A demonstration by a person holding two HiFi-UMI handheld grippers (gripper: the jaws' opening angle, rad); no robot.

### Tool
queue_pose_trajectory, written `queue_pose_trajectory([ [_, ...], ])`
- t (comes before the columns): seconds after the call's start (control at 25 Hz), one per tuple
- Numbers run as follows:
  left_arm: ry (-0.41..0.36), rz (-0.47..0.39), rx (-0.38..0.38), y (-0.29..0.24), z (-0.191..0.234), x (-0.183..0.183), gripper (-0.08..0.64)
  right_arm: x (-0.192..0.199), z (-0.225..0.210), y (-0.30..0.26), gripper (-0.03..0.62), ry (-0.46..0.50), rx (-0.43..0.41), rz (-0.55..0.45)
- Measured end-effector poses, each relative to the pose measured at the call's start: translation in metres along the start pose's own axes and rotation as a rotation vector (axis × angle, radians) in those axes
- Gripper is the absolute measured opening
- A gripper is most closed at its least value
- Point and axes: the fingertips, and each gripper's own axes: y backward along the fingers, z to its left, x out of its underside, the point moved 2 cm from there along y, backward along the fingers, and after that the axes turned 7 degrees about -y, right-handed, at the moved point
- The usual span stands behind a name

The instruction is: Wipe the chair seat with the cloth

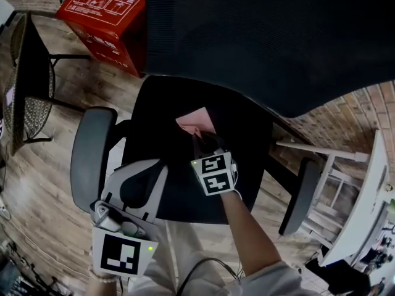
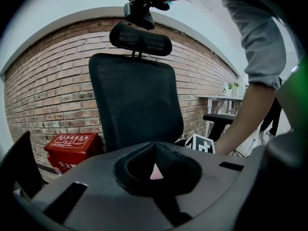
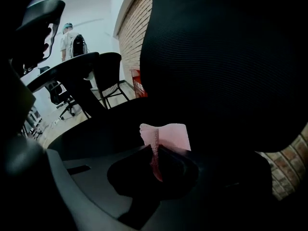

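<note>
A pink cloth (image 1: 196, 121) lies partly lifted on the black chair seat (image 1: 160, 113), near the backrest (image 1: 278, 36). My right gripper (image 1: 201, 139) is shut on the cloth's near edge; in the right gripper view the cloth (image 3: 171, 134) stands up from between the jaws of the right gripper (image 3: 155, 152). My left gripper (image 1: 157, 168) hovers over the seat's front left edge, jaws together and holding nothing. In the left gripper view the left gripper (image 2: 155, 150) has its tips meeting, and a sliver of the cloth (image 2: 156, 172) shows beyond them.
Grey armrests flank the seat, one at the left (image 1: 91, 153) and one at the right (image 1: 300, 193). A red box (image 1: 105, 14) sits by the brick wall behind. A black wire chair (image 1: 31, 79) stands at far left, a white rack (image 1: 364, 196) at right.
</note>
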Motion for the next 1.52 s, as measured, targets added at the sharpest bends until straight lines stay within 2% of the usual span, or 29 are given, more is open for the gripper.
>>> queue_pose_trajectory([
  [0.24, -0.036, -0.004, 0.049, -0.011, -0.018, -0.011, 0.018, 0.042, -0.053, 0.044, 0.055, -0.127, 0.169, 0.009],
  [0.56, -0.075, -0.016, 0.102, -0.022, -0.037, -0.026, 0.018, 0.089, -0.116, 0.106, 0.055, -0.244, 0.363, 0.02],
  [0.76, -0.089, -0.025, 0.128, -0.025, -0.046, -0.033, 0.018, 0.116, -0.14, 0.134, 0.055, -0.31, 0.445, 0.057],
  [0.92, -0.094, -0.03, 0.127, -0.023, -0.044, -0.033, 0.018, 0.12, -0.137, 0.135, 0.055, -0.337, 0.435, 0.059],
  [1.12, -0.095, -0.019, 0.108, -0.014, -0.036, -0.026, 0.018, 0.11, -0.109, 0.116, 0.055, -0.33, 0.364, 0.047],
  [1.52, -0.088, 0.012, 0.026, 0.019, -0.006, -0.01, 0.018, 0.077, -0.014, 0.069, 0.055, -0.184, 0.146, 0.053],
])
